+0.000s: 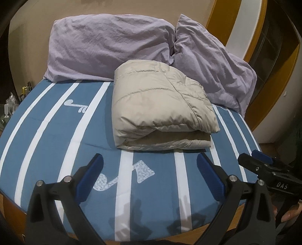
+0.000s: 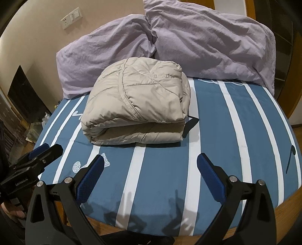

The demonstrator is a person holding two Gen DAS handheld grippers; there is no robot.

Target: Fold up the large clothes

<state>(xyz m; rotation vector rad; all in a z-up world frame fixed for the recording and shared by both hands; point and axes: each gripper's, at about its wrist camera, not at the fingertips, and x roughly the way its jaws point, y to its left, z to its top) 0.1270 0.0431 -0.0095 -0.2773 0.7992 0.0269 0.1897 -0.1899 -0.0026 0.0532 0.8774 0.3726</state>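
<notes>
A bed (image 1: pixel 47 143) fills both views, its blue sheet crossed by white stripes and dotted with white music-note shapes; its wooden frame shows along the near edge. Behind it rises a beige wall (image 2: pixel 37 37) with a white switch plate (image 2: pixel 71 17), and on the right side of the left wrist view stands a yellow-framed opening (image 1: pixel 254 37). Two wrinkled lilac pillows lean at the head of the bed, one on the left (image 1: pixel 105 47) and one on the right (image 1: pixel 213 69), touching each other. The beige quilted jacket (image 1: pixel 160 109) lies folded into a thick bundle on the sheet, its far end against the pillows, with a dark strap poking out at its right side in the right wrist view. Some small clutter sits beside the bed on the left, too blurred to make out. The left gripper (image 1: pixel 150 177) hovers over the near part of the sheet, jaws spread wide, holding and touching nothing. The right gripper (image 2: pixel 151 177) is just beside it, equally wide and empty, well short of the jacket. Its body reads "DAS" in the left wrist view; the left gripper's body carries small white lettering I cannot read with confidence.
</notes>
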